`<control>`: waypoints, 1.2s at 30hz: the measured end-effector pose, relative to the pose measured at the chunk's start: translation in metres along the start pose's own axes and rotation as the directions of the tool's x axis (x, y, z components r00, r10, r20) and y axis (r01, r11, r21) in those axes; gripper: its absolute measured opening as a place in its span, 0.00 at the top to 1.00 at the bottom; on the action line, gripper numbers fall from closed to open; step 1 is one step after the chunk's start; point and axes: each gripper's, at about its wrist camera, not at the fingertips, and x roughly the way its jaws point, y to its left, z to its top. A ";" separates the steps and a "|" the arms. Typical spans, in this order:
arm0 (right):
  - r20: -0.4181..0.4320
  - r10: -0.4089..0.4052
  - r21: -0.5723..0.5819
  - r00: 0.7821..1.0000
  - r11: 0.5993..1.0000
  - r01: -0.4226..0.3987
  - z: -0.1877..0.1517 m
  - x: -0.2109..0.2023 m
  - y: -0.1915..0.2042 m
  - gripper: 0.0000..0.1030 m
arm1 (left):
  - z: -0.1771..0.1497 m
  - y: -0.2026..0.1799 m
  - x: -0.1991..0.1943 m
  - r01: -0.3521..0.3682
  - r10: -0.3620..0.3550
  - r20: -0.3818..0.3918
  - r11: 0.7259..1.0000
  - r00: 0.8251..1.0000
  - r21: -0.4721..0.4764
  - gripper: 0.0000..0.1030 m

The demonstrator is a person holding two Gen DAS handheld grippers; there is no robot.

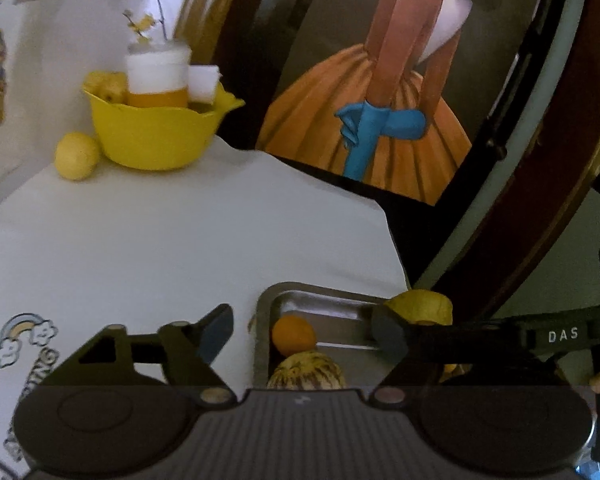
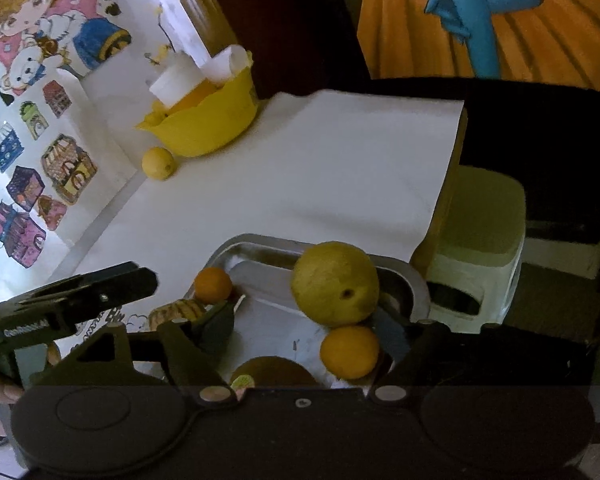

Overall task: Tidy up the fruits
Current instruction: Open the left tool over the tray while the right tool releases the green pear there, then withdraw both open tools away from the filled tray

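white paper tabletop (image 2: 300, 184) | shiny steel tray (image 2: 260, 245), round fruits | L tongs (image 1: 302, 336) + R tongs (image 2: 306, 326) wide, empty

You're running black, ribbed-bodied grippers (image 1: 300, 334) with brass-coloured pivot pins; the right gripper (image 1: 556, 336) is showing white "DAS" lettering.

fruits (image 2: 335, 284) in tray (image 2: 256, 242), lemon (image 2: 159, 163) beside bowl (image 2: 204, 126)

1. Soft daylight falls from the left, brightening the white tabletop (image 2: 308, 168) and the wall.
2. The right side sinks into deep shadow.
3. Fisheye bending curves the edges and darkens the corners.
4. The yellow bowl (image 1: 156, 136) looks slightly blurred.
5. Gripper bodies in the foreground are dim.
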 end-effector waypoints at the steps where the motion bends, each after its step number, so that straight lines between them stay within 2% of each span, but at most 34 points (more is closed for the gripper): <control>1: 0.012 -0.003 -0.004 1.000 1.000 0.003 -0.002 -0.004 0.002 0.21 | -0.001 0.000 -0.006 -0.010 0.010 0.009 1.000 1.000 -0.005 0.14; 4: 0.057 -0.022 -0.030 0.998 0.999 0.024 -0.015 -0.020 0.014 0.18 | -0.008 -0.001 -0.028 -0.037 0.038 0.044 0.999 0.998 -0.022 0.04; 7: 0.104 -0.038 -0.061 0.994 0.997 0.045 -0.033 -0.037 0.031 0.13 | -0.017 -0.003 -0.053 -0.057 0.059 0.075 0.998 0.995 -0.024 0.01; 12: 0.175 -0.039 -0.057 0.984 0.997 0.050 -0.072 -0.063 0.054 0.05 | -0.039 -0.007 -0.093 -0.102 0.103 0.119 0.995 0.988 -0.012 0.01; 17: 0.237 -0.046 -0.041 0.970 0.998 0.057 -0.115 -0.087 0.078 0.01 | -0.069 -0.010 -0.132 -0.139 0.136 0.160 0.990 0.978 0.008 0.01; 28: 0.342 -0.102 -0.062 0.934 0.989 0.131 -0.212 -0.121 0.131 0.01 | -0.136 -0.001 -0.201 -0.200 0.187 0.220 0.979 0.958 0.040 0.01; 36: 0.381 -0.130 -0.089 0.915 0.980 0.177 -0.259 -0.127 0.160 0.01 | -0.174 0.003 -0.227 -0.229 0.202 0.239 0.969 0.950 0.093 0.01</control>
